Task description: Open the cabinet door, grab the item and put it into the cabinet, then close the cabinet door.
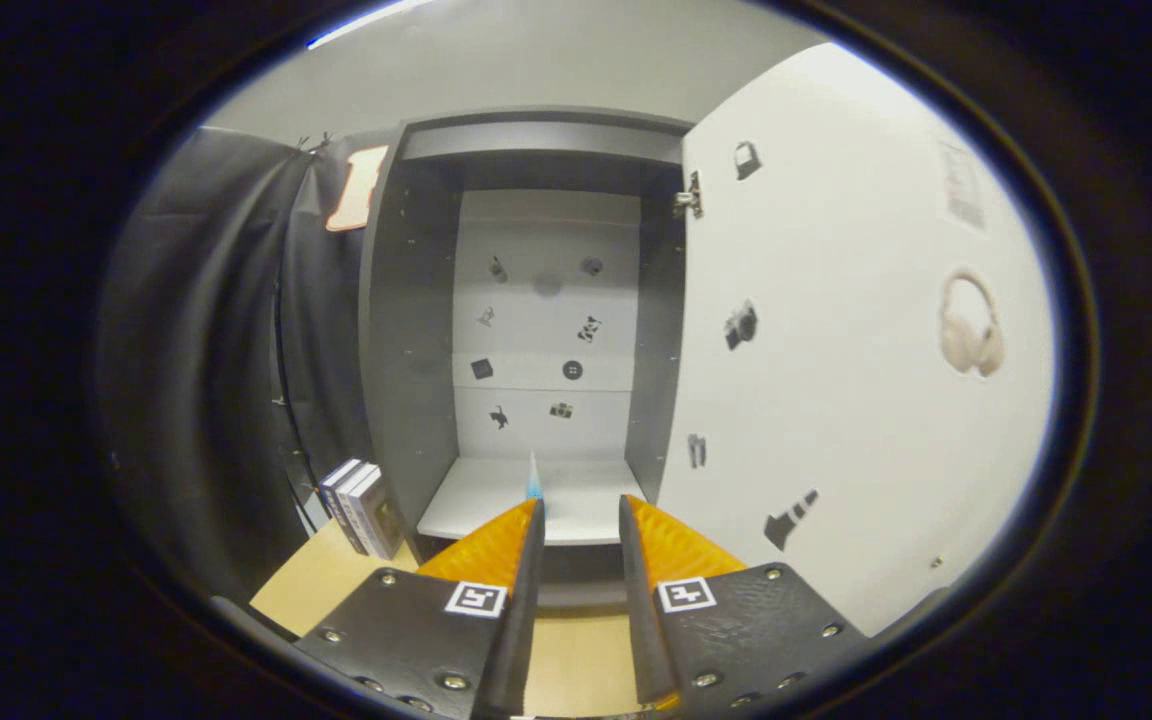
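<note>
Gripper view: the gripper (581, 515) points into the open cabinet (406, 330), fingers parted by a narrow gap, nothing held. The cabinet door (866, 400) stands swung open (hinged at right). A thin blue-tipped item (533, 478) stands on the cabinet floor just beyond the fingers. Boxes (361, 508) stand left of the cabinet.

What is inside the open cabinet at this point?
The cabinet holds no item: a bare white shelf floor and small dark stickers on its back panel. The hand-held gripper, fingers slightly apart and empty, covers the floor's front middle. The door stands open.
</note>
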